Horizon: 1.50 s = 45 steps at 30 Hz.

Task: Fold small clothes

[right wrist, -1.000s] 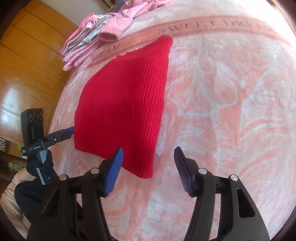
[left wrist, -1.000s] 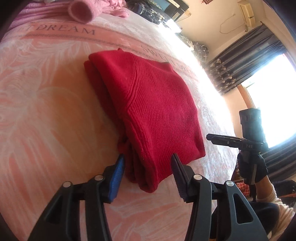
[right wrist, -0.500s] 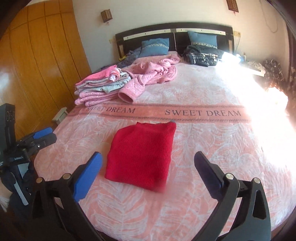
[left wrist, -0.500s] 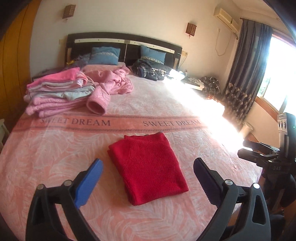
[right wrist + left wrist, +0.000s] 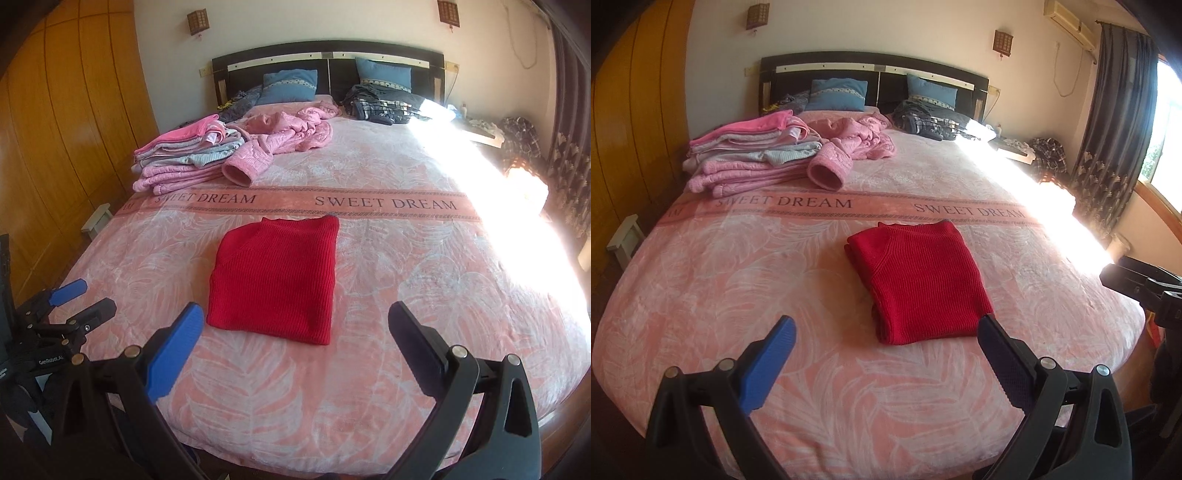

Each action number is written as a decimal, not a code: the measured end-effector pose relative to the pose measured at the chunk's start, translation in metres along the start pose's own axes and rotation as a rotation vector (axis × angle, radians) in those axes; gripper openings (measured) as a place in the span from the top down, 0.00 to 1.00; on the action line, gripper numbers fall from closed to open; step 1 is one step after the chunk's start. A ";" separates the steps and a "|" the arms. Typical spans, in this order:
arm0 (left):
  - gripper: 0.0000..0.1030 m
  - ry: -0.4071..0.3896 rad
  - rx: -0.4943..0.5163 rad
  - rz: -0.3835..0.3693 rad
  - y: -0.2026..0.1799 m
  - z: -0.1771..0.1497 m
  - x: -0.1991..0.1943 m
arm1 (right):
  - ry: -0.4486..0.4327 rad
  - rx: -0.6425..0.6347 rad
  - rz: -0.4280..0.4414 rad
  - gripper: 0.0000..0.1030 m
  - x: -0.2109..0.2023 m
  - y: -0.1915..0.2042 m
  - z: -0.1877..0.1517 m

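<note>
The bed point(image 5: 701, 280) fills most of both views, covered in a pink leaf-print sheet with a band reading "SWEET DREAM" across its middle. Strong sunlight washes out its right side. At its head stand a dark headboard point(image 5: 328, 59) and two blue pillows point(image 5: 290, 85). A wooden wardrobe point(image 5: 66, 122) lines the wall to the left, and a dark curtain point(image 5: 1115, 140) hangs at the window to the right.

On the far left part of the bed lies a stack of folded pink and grey clothes point(image 5: 184, 155), with a loose pink garment point(image 5: 288, 133) beside it, one cuff lying on the stack's near corner. A heap of dark clothes point(image 5: 384, 105) lies near the right pillow.

The red sweater point(image 5: 919, 277) lies folded into a neat rectangle in the middle of the bed, just on the near side of the lettered band, flat and touched by nothing.

The left hand-held gripper point(image 5: 884, 349) hovers over the near edge of the bed with its jaws spread wide and empty, the sweater's near edge showing between the tips. The right hand-held gripper point(image 5: 295, 334) is likewise wide apart and holds nothing, facing the sweater from the bed's foot. Each shows at the edge of the other's view, well apart.
</note>
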<state>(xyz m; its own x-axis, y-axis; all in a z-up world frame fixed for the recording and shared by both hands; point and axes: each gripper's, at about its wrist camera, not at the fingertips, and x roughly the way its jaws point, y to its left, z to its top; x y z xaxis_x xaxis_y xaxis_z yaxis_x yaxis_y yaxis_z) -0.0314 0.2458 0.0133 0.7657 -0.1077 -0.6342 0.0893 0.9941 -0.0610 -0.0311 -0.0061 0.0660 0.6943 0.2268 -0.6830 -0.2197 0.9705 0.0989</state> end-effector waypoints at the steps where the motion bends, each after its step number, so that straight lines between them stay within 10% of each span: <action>1: 0.04 -0.010 0.002 0.013 0.000 -0.002 -0.003 | -0.001 -0.013 -0.019 0.03 0.001 0.003 -0.002; 16: 0.04 0.006 0.007 0.184 0.002 -0.027 -0.012 | 0.051 0.005 -0.059 0.03 0.014 0.016 -0.041; 45: 0.04 0.173 0.009 0.231 0.009 -0.054 0.022 | 0.211 0.045 -0.090 0.03 0.062 0.007 -0.069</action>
<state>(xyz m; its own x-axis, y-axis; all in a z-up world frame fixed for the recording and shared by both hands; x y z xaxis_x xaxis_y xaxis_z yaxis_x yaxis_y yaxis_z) -0.0481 0.2530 -0.0433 0.6466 0.1257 -0.7524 -0.0686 0.9919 0.1067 -0.0374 0.0093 -0.0255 0.5501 0.1214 -0.8262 -0.1294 0.9898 0.0594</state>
